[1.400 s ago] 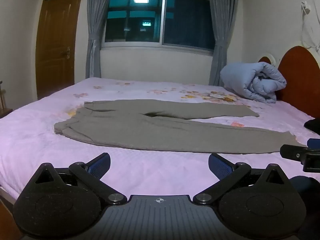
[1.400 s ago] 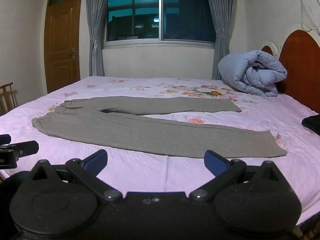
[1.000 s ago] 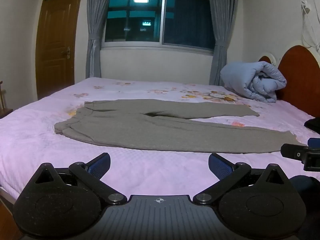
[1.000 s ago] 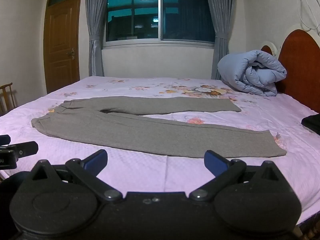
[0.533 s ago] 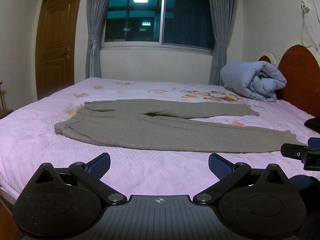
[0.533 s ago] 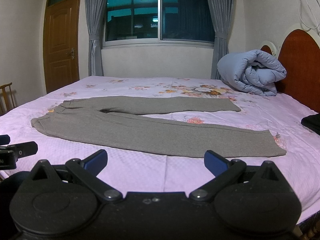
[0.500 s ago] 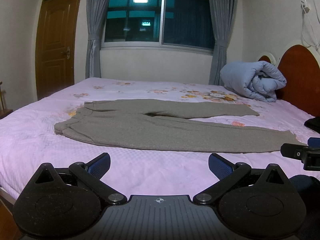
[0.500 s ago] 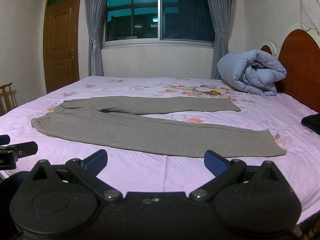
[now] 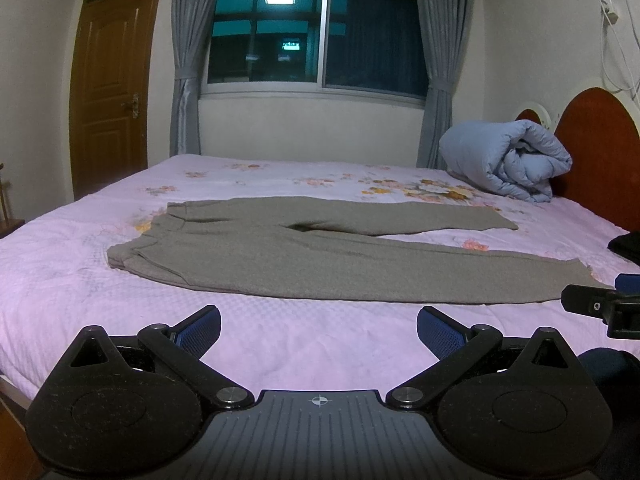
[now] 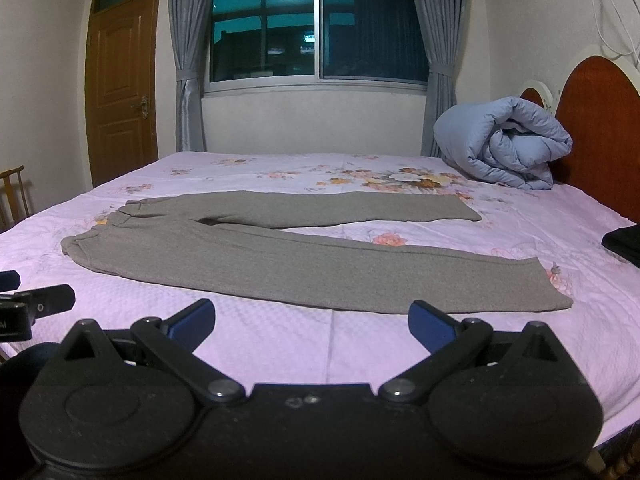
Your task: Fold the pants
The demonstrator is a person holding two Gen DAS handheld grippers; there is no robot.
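Grey pants (image 9: 304, 258) (image 10: 280, 256) lie flat on the pink bed (image 9: 60, 280), waistband to the left and both legs spread apart towards the right. My left gripper (image 9: 318, 330) hovers open near the bed's front edge, short of the near leg, with nothing between its blue pads. My right gripper (image 10: 310, 326) is open too, just in front of the near leg's hem end. Each gripper shows at the side of the other's view.
A rolled blue duvet (image 9: 508, 160) rests against the wooden headboard (image 9: 600, 152) at the right. A dark folded item (image 10: 624, 242) lies at the bed's right edge. A window with grey curtains and a wooden door (image 9: 108, 88) stand behind; a chair (image 10: 16, 192) is at the left.
Both views have shifted very slightly; the pants lie as before and both grippers stay open.
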